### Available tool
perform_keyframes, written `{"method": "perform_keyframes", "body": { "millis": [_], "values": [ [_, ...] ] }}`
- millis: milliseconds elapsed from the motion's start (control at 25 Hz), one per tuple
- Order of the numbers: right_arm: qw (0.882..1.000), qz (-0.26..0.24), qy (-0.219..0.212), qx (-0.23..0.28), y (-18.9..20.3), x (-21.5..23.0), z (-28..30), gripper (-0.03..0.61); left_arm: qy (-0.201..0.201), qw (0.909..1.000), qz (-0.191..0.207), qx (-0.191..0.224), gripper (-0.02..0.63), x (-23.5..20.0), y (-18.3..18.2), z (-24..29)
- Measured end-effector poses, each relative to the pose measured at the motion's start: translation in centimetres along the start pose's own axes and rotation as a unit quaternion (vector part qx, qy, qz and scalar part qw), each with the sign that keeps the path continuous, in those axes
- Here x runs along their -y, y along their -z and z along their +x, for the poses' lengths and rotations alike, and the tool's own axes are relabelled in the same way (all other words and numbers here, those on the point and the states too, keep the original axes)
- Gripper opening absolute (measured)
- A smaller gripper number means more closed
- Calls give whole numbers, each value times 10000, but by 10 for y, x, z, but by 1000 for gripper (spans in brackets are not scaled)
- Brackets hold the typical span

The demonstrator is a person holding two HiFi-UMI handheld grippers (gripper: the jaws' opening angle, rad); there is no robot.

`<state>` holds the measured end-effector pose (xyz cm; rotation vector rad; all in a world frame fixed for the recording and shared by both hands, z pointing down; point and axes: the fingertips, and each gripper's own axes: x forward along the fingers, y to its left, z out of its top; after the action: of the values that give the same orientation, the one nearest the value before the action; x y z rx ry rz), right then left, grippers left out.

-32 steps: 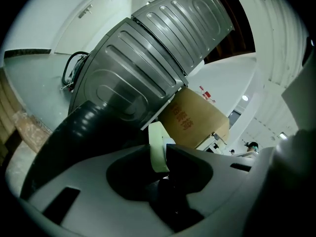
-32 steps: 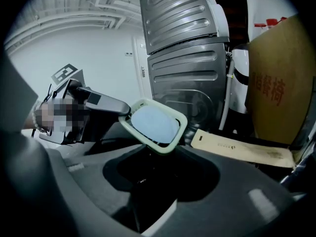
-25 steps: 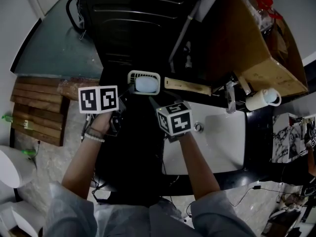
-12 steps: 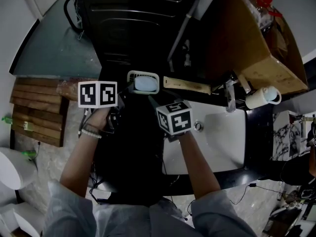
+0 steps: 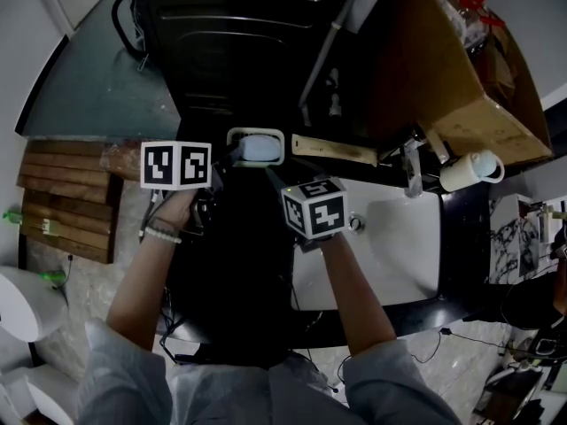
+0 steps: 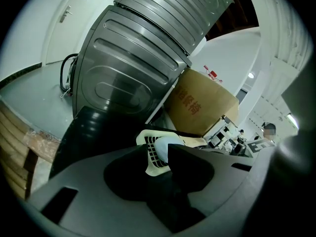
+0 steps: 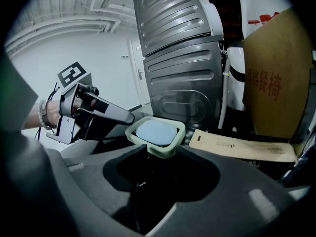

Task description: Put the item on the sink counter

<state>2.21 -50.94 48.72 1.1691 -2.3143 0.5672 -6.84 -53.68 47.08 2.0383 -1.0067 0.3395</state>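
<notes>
Centre: pale soap dish [image 7: 164,149] holding blue soap [image 7: 155,131]; left gripper [image 7: 129,119] meets its left rim. Upper centre: grey washing machine [image 7: 182,68]. Right: cardboard box [image 7: 276,83], tan strip [image 7: 237,145] beneath.

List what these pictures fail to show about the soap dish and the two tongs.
1. Right gripper view: whether the right tongs grip the soap dish; its near corner covers their tips.
2. Left gripper view: most of the soap; the left tongs, shut on the dish wall, block it.
3. Head view: whether the dish rests on the black surface or hangs above it; everything there is too dark.
</notes>
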Motion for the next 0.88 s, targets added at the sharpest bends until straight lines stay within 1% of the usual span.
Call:
{"method": "perform_keyframes", "body": {
  "millis": [80, 200, 360, 480, 560, 600, 680, 880],
  "values": [
    [9999, 79, 31, 79, -3, 1, -4, 176, 36, 10000, 65, -42, 107, 3, 1, -1],
    [9994, 237, 106, 240, -7, 5, -12, 175, 16, 9996, 276, -71, 106, 8, 1, -4],
    [9972, 543, 114, 497, -14, 3, -25, 167, 106, 9988, 476, 58, 103, 20, -3, -15],
    [9952, 686, 93, 694, -19, -2, -38, 164, 140, 9977, 623, 207, 57, 30, -5, -26],
    [9940, 724, 178, 801, -22, -4, -46, 70, 109, 9965, 780, 285, 29, 36, -6, -34],
    [9932, 749, 208, 865, -24, -6, -50, 59, 106, 9958, 852, 326, 18, 39, -7, -38],
    [9915, 806, 225, 994, -29, -10, -59, 12, 149, 9943, 960, 437, 6, 46, -9, -48],
    [9886, 870, 235, 1206, -35, -27, -82, 0, 213, 9884, 1331, 703, 5, 65, -14, -77]
  ]
}}
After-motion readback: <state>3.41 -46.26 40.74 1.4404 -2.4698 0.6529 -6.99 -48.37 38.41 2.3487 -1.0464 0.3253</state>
